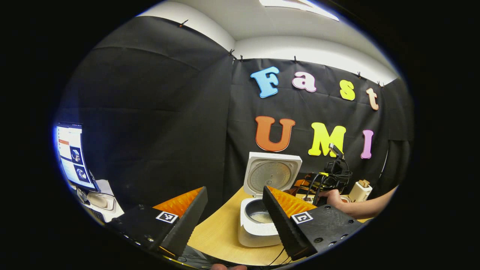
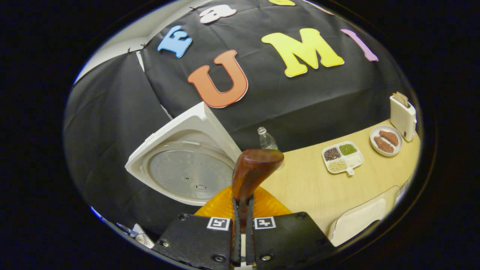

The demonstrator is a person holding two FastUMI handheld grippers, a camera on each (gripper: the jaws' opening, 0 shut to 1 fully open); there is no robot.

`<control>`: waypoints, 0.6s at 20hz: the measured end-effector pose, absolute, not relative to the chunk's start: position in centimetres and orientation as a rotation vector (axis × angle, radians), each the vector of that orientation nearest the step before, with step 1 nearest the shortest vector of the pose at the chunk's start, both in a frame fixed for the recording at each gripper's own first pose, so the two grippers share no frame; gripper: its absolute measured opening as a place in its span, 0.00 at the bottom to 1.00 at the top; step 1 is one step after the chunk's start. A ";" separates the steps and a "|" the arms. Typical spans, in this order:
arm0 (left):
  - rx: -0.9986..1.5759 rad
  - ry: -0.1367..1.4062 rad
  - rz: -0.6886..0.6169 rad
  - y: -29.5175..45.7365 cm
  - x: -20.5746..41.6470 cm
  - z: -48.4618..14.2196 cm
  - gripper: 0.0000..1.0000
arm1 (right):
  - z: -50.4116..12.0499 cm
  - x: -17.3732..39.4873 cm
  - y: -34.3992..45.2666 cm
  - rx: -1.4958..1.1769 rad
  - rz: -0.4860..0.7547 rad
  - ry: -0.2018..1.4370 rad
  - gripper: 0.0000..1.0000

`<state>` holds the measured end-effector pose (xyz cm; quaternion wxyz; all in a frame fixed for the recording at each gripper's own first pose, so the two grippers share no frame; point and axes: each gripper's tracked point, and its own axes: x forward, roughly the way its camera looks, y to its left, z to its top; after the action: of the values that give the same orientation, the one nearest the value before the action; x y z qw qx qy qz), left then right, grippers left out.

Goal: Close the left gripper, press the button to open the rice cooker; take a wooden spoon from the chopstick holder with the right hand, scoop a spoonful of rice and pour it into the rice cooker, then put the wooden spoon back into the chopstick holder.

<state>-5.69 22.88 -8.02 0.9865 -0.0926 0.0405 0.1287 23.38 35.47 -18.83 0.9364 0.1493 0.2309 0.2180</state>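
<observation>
Two grippers over the wooden table (image 2: 311, 183): left gripper (image 1: 234, 213) spread, right gripper (image 2: 242, 210) clamping the wooden spoon (image 2: 253, 168).

Black cloth walls (image 1: 168, 112), pale wooden table (image 2: 311, 183), ceiling light (image 1: 296, 5).

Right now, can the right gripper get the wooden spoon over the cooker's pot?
Probably yes. The right gripper is shut on the wooden spoon, the rice cooker's lid stands open, and nothing covers the inner pot.

Light wooden table (image 2: 311, 183) carrying the open rice cooker (image 1: 258, 221), a water bottle (image 2: 267, 139), divided grain tray (image 2: 342, 157) (four compartments), plate (image 2: 386, 140) and white toaster (image 2: 403, 116)
</observation>
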 end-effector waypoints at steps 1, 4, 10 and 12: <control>-0.189 0.076 0.255 22.8 -5.9 -7.9 0.94 | -18.7 23.4 35.6 0.281 0.442 0.462 0.10; -0.187 0.069 0.263 23.0 -6.2 -8.1 0.94 | -18.3 23.1 36.3 0.205 0.441 0.425 0.10; -0.169 0.068 0.246 22.1 -5.7 -8.4 0.94 | -17.1 22.0 37.4 0.044 0.477 0.348 0.10; -0.168 0.063 0.234 21.8 -5.5 -8.3 0.94 | -16.8 21.7 37.7 -0.023 0.492 0.321 0.10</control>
<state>-5.48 21.77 -8.29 0.9892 -0.0838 0.0313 0.1164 21.69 37.72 -16.77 0.9571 -0.0111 0.1581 0.2424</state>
